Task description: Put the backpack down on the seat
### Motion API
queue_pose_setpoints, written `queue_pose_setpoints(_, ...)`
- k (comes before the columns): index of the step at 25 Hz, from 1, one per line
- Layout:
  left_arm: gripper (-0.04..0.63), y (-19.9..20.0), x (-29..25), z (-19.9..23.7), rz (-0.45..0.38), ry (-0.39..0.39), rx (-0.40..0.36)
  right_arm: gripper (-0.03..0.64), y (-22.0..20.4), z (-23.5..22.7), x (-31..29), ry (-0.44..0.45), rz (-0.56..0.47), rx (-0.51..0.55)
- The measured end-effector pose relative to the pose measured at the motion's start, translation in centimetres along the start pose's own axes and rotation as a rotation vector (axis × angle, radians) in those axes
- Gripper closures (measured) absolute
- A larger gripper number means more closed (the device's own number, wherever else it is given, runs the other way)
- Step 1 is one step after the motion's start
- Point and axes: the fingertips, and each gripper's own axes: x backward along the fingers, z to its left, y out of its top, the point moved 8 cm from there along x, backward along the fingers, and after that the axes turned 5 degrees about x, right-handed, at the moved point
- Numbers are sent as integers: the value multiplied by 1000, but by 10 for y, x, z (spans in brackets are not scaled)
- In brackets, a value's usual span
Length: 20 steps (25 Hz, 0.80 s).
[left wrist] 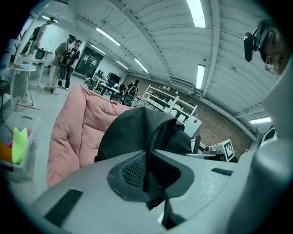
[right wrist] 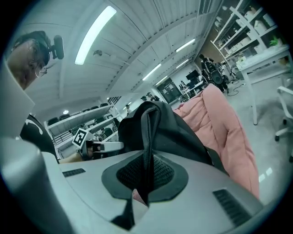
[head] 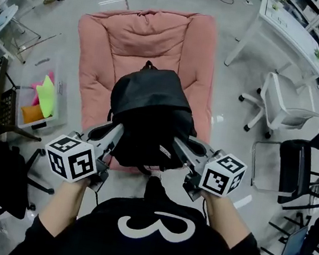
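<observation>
Nearest the person, the left gripper (head: 116, 132) and the right gripper (head: 178, 143) reach forward side by side, and the black backpack (head: 149, 116) hangs between them, just beyond their tips. Both are clenched. In the left gripper view, the left gripper (left wrist: 146, 161) pinches a thin black strap (left wrist: 149, 141) edge-on between its pads. The right gripper view shows the right gripper (right wrist: 146, 172) clamped the same way on its own strap (right wrist: 147, 132). The head view cannot show either pinch, since the bag's bulk covers the tips there. What it does give is the layout. The backpack lies straight ahead of both grippers, with neither arm nearer. Its long axis runs near to far, with a small top loop (head: 149, 65) at the far end. It sits over the near half of the pink cushioned seat (head: 110, 41). The move to come probably turns on that, as the bag already seems to be above the cushion and mostly needs lowering, not carrying. No view settles whether its underside touches the cushion. Left of the seat stands a clear bin (head: 44, 99) of bright items. To the right are office chairs (head: 282, 107), and at the far right a white desk (head: 284, 23).
</observation>
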Motion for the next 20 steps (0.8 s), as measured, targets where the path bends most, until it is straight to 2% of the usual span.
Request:
queue_pose_setpoints(9,568,43,-65,34,-28,84,12,594,41,-72,-50,27,32,2)
queue_pose_setpoints(17,568,64,-105,76,-11,175,-29,594,49,-116,-100,12,75,7)
queue_pose_setpoints(20,568,64,-123,97,6,187,-13,594,44,-133,-119,-9,96,-7)
